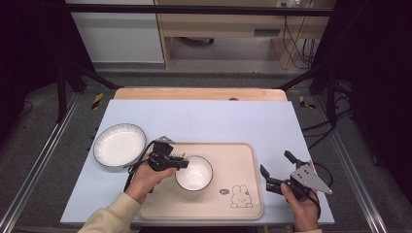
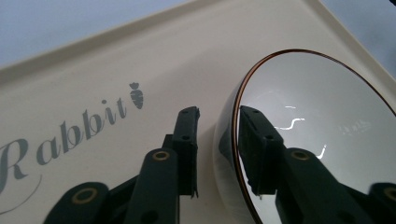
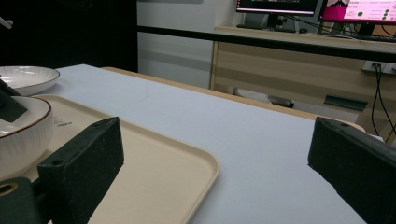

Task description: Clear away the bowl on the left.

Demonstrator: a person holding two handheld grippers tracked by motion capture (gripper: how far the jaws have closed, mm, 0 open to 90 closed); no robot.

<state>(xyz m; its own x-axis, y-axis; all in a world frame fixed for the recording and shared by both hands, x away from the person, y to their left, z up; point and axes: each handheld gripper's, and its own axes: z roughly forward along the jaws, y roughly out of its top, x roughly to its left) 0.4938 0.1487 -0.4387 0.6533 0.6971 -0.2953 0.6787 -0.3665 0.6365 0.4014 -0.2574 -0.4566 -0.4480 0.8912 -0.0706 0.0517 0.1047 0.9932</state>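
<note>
On the beige tray [image 1: 243, 160], the small white bowl [image 1: 194, 173] sits left of centre, its near edge cut off in the left gripper view. Left gripper [image 2: 217, 135] straddles the rim, jaws narrow; pad contact unclear. Right gripper [image 1: 277, 170] gapes wide, empty, beside the tray.
</note>
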